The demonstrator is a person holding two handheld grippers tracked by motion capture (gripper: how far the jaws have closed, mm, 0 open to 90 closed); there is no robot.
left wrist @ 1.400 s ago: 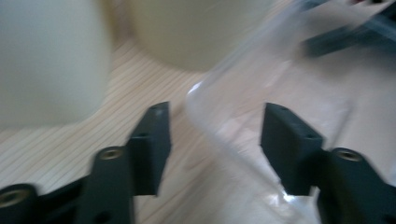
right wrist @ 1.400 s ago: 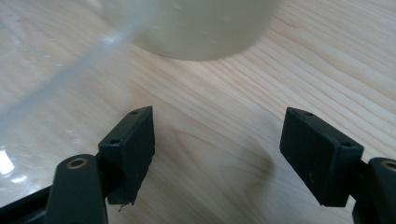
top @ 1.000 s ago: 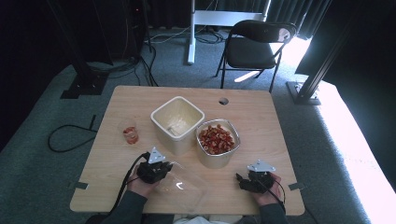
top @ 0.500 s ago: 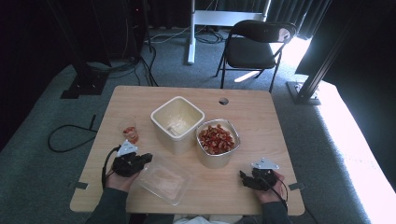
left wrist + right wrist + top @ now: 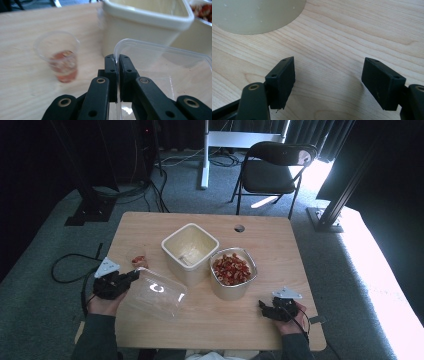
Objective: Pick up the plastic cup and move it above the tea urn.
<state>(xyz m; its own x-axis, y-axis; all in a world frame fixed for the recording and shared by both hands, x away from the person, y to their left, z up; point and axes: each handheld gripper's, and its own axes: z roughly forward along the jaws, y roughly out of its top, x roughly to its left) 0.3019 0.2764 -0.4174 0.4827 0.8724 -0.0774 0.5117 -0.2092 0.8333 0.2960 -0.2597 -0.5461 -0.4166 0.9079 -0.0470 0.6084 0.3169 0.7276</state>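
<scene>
Your left gripper (image 5: 117, 75) is clamped on the rim of the clear plastic container (image 5: 156, 292), which lies just beside the cream tub (image 5: 189, 249), to its left. Your right gripper (image 5: 272, 309) rests with jaws apart, well away from it, so the left is nearer

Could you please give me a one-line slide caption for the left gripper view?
Left gripper shut on clear plastic container rim, small cup beside it.

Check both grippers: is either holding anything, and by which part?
The left gripper holds the clear plastic container by its rim, jaws shut on the thin edge. The right gripper is open above the table, holding nothing.
</scene>
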